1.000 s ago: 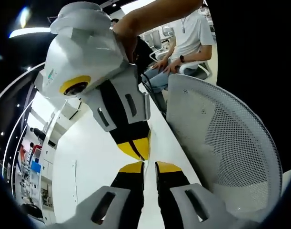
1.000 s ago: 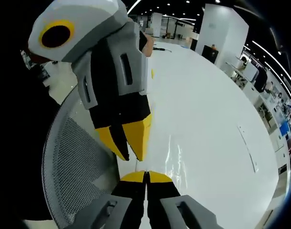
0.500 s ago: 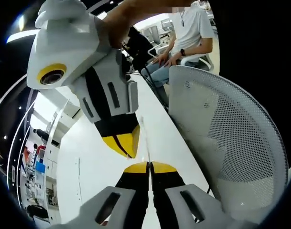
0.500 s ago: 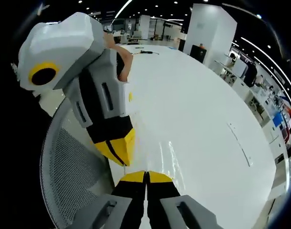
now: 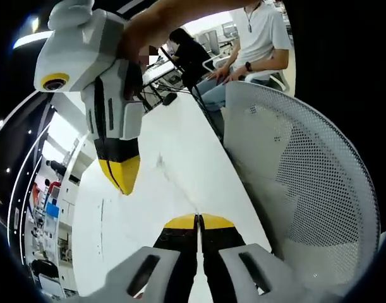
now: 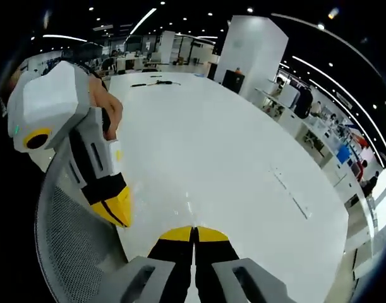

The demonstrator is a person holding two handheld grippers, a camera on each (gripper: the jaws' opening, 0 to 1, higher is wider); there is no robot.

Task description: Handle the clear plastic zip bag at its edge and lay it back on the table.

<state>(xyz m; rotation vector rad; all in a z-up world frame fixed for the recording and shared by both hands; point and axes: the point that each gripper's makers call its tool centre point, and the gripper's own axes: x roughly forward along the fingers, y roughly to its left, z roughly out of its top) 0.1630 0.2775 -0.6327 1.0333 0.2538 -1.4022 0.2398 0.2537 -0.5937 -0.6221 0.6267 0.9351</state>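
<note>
Left gripper [image 5: 198, 219] jaws pressed together – pinching the edge of the clear zip bag [image 5: 170, 180], which runs ahead of the jaws over the white surface [image 5: 126, 214]. Right gripper [image 6: 194, 231] jaws also closed; can't tell if bag film is between them. Mesh chair [image 5: 306, 189] sits right of left jaws.

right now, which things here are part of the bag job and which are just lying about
Job: clear zip bag, left gripper, right gripper, white table.
Lying about: white mesh chair, dark cable at the table's far end, seated person.
</note>
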